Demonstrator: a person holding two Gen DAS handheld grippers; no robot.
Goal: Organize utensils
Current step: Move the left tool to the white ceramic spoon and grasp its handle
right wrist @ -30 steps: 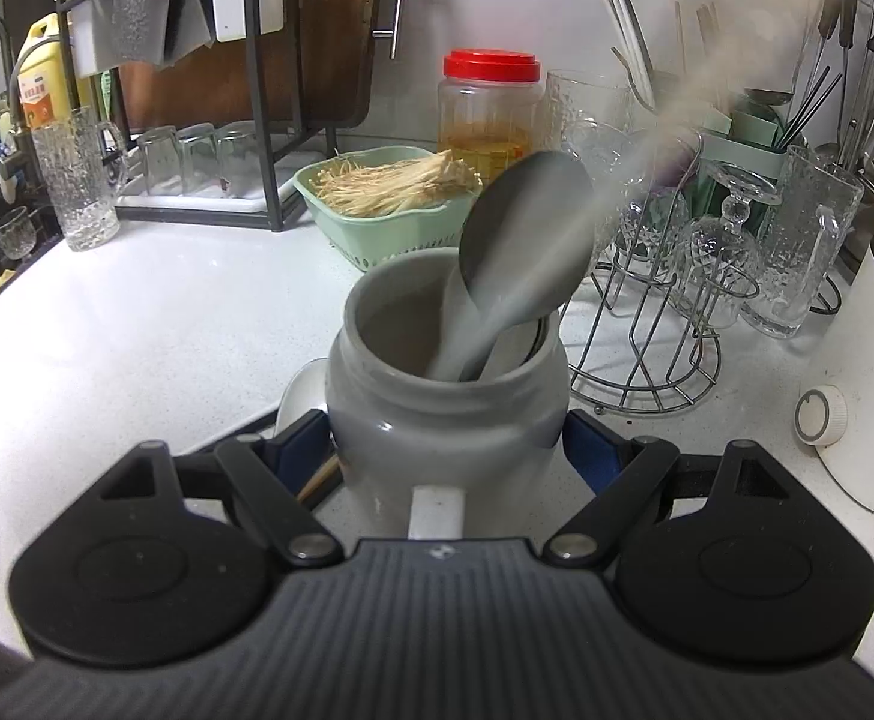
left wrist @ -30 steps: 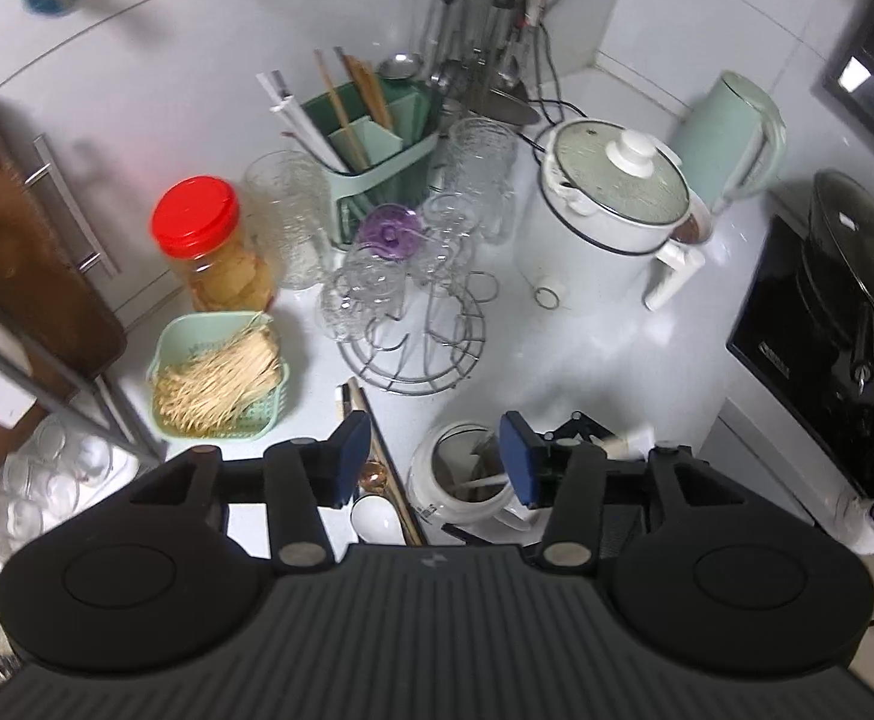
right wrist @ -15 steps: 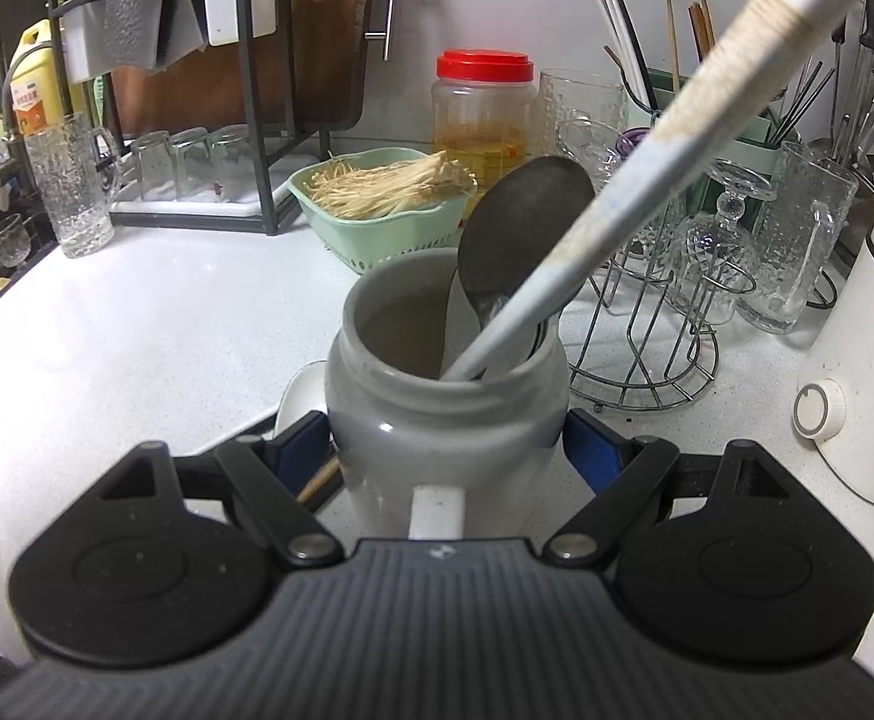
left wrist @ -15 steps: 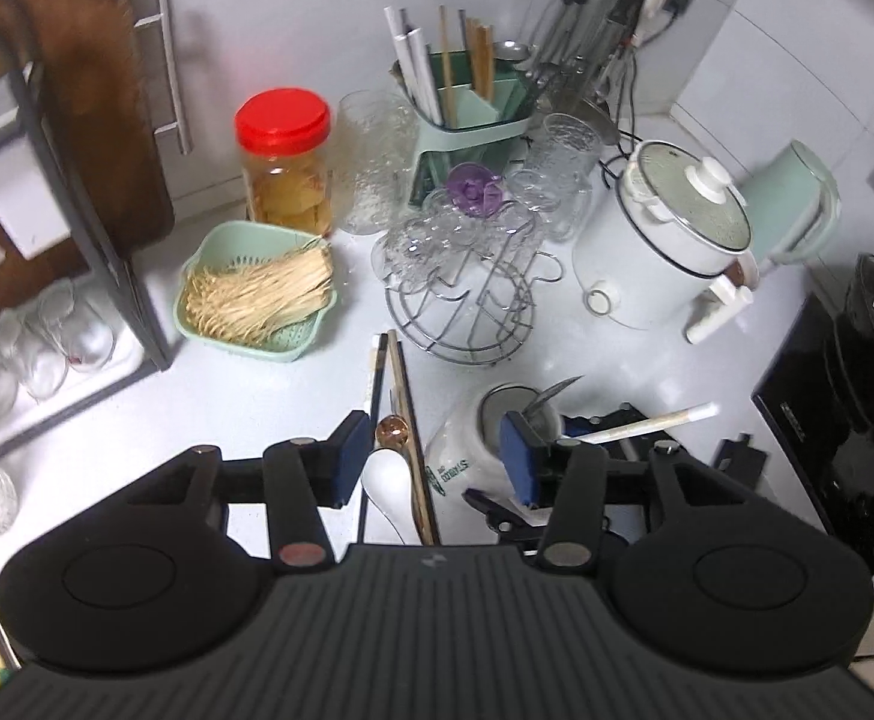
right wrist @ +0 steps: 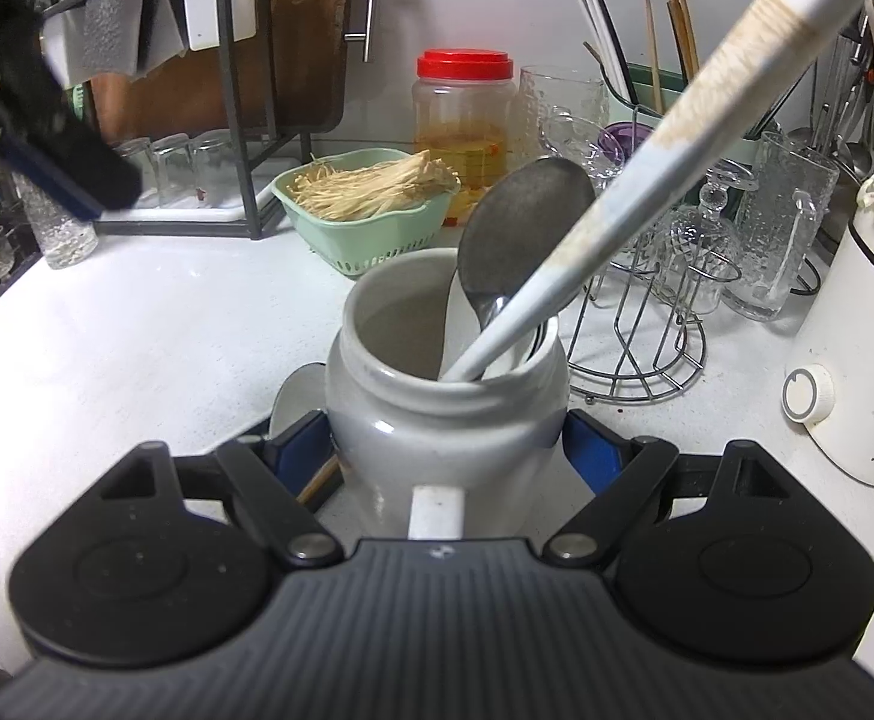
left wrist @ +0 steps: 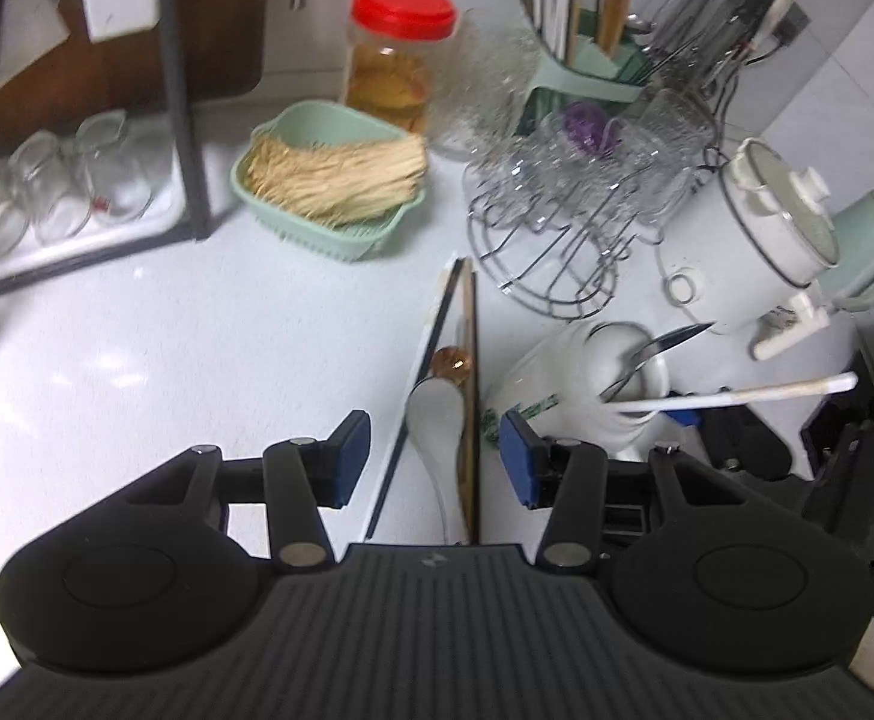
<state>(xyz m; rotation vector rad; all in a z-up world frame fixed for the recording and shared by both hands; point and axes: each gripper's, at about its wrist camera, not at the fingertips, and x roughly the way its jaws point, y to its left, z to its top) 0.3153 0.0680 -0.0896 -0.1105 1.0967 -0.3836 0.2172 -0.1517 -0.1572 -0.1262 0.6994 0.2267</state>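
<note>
Task partly done: the glazed white crock [right wrist: 446, 420], gripped by the right gripper [right wrist: 446, 459] jaws, already holds a dull metal spoon [right wrist: 521, 228] and a long white stick [right wrist: 665, 150]. Left of the crock on the counter [left wrist: 167, 360], a white ceramic spoon [left wrist: 437, 414] and slim chopsticks [left wrist: 470, 396] remain, between the half-open, empty jaws of the left gripper [left wrist: 434, 459].

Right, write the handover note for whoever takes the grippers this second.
Right gripper: jaws shut on the white ceramic jar, standing on the white counter.
Left gripper: jaws open, empty, over the loose utensils.
Done: metal spoon and long white-handled utensil are in the jar.
Left: white ceramic spoon and chopsticks lie on the counter beside the jar.
</note>
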